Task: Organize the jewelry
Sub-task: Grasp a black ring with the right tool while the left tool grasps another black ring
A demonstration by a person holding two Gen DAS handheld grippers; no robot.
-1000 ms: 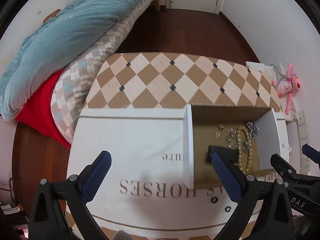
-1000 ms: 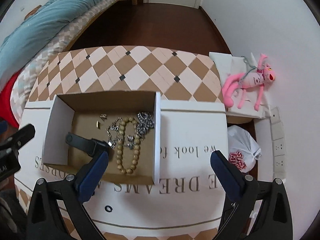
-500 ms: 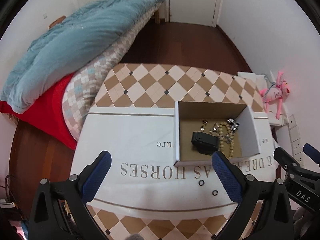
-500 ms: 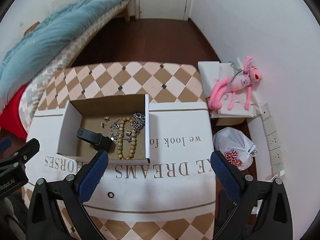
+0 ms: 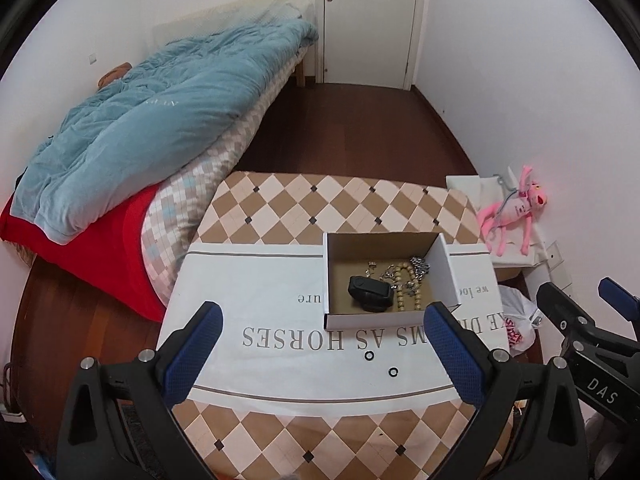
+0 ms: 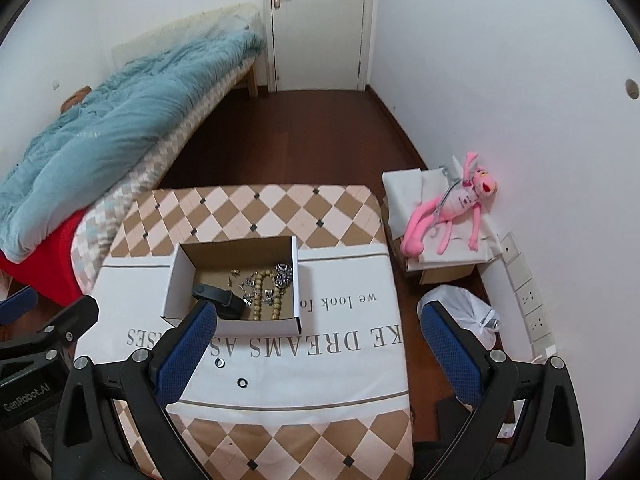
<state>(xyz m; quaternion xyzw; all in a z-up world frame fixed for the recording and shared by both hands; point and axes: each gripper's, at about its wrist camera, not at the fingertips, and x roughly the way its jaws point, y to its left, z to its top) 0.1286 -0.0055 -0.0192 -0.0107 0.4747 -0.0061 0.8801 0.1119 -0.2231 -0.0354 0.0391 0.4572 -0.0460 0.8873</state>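
Table, checkered top, centre of both views; white printed cloth over its near half. Bed fills the upper left, pink plush toy at right.

Cardboard box sits open on the cloth, centre-right in the left view, centre-left in the right view. Inside: black watch-like band, beaded bracelet, silver chain pieces, lying close together and partly overlapping.

Left gripper: jaws spread wide, nothing between them, held above the near cloth. Right gripper: same, wide open and empty.

Two small dark rings lie loose on the cloth, lower centre, just in front of the box and apart from each other.

Risks (judgement):
- Rings are tiny and flat; wide pads could pinch cloth instead, or flick a ring off the table edge.
- Dragging the cloth would shift the box.
- Chain and beads look tangled; lifting one may pull others out.
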